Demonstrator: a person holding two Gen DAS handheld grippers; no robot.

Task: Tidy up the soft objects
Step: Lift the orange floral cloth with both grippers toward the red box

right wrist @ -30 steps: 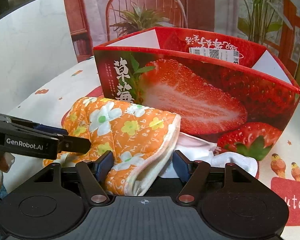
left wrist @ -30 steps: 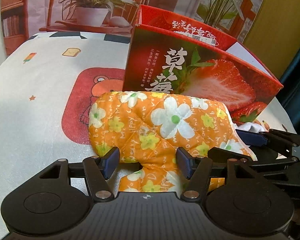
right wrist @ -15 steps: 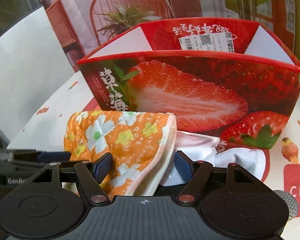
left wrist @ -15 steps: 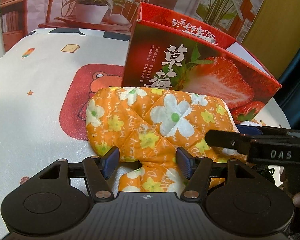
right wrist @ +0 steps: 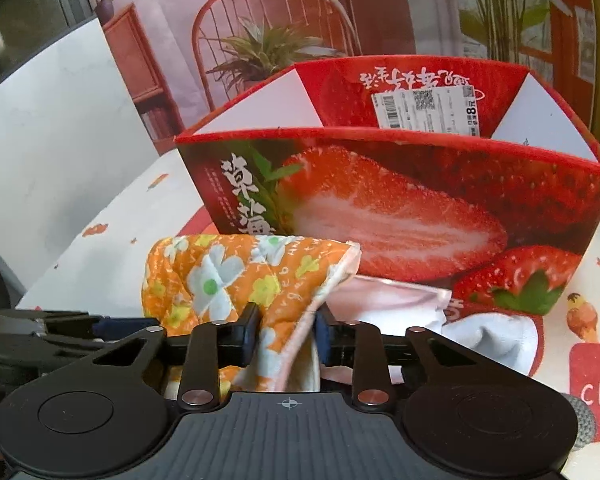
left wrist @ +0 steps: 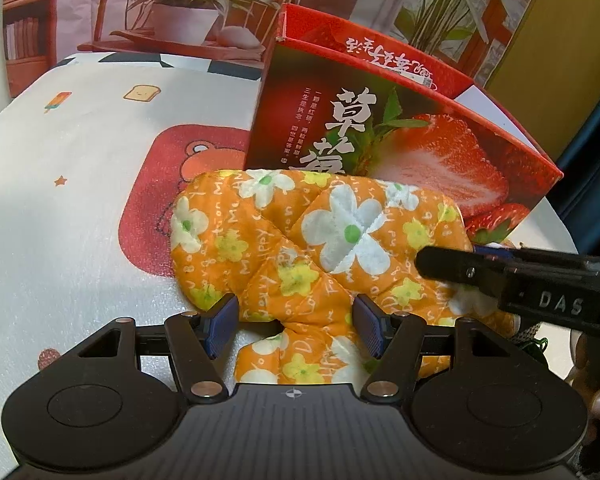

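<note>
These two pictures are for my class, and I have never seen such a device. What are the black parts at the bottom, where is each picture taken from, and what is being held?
No robot here: a person holds two hand-held grippers, each with a camera looking along its two fingers. One picture is from the left gripper, whose fingers stand open around the orange flowered oven mitt. The other is from the right gripper, whose fingers have closed on the mitt's cuff edge. The mitt lies on a cartoon-printed tablecloth, in front of an open strawberry box. Pink and white cloths lie beside it.
</note>
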